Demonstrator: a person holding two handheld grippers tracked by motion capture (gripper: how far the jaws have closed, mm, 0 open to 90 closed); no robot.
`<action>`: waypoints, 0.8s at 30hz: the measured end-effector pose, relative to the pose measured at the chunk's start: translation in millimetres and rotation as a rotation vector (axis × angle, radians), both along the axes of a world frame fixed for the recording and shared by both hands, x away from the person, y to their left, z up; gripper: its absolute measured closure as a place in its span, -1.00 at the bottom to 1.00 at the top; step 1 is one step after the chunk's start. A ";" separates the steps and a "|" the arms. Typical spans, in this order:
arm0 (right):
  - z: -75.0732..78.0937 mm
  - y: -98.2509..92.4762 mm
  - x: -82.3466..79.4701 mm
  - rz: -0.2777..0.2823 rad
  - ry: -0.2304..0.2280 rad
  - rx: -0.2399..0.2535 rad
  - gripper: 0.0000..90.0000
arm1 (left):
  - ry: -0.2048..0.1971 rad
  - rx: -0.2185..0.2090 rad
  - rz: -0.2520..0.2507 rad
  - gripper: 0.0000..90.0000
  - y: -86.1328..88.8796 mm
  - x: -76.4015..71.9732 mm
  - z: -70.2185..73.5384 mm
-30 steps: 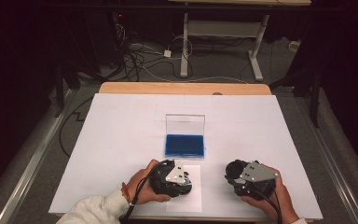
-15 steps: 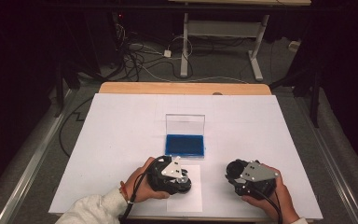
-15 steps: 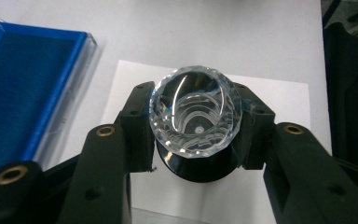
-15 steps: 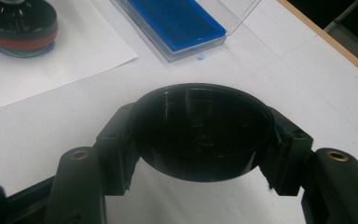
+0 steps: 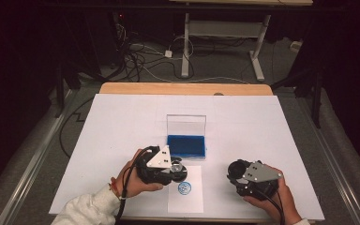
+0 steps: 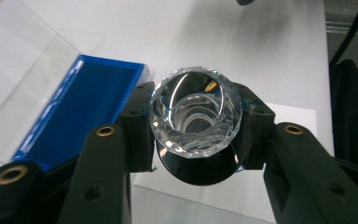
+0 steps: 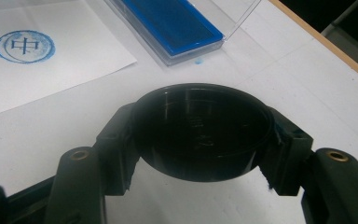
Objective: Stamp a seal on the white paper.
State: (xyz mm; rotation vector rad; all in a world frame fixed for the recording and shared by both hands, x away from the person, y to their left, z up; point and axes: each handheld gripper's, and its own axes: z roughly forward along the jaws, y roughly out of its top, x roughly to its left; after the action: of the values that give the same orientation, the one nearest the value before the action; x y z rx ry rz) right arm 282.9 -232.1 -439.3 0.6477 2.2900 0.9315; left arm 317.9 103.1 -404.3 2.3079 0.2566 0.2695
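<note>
The left gripper (image 6: 193, 140) is clamping a stamp (image 6: 195, 114) between its jaws; the right gripper (image 7: 200, 154) is squeezing what looks like a black cap (image 7: 203, 130).

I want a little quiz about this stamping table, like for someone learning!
1. True or false: the round blue stamp mark is printed on the small white paper sheet.
2. What does the left gripper hold? A) a round stamp with a clear faceted handle B) a pencil C) a sponge
3. Fill in: the blue ink pad in the clear plastic case has its lid standing ____.

Key
1. True.
2. A; the jaws clamp its sides.
3. Open. In the right gripper view, the right gripper is shut on a round black cap.
</note>
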 end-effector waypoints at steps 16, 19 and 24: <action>1.6 1.1 8.0 0.007 -0.002 0.021 -0.15 | -0.031 -0.011 0.102 0.21 30.8 11.5 6.8; 2.1 2.7 9.8 0.011 -0.002 0.025 -0.15 | -0.038 -0.013 0.118 0.21 36.8 11.1 7.1; 1.4 6.0 13.1 0.017 0.002 0.028 -0.15 | -0.041 -0.018 0.136 0.21 43.0 10.9 7.9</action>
State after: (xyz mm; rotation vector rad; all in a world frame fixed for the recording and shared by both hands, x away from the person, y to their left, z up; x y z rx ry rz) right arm 296.1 -226.0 -437.9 0.6420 2.2917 0.9733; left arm 328.8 146.0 -396.3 2.2675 0.3950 0.3808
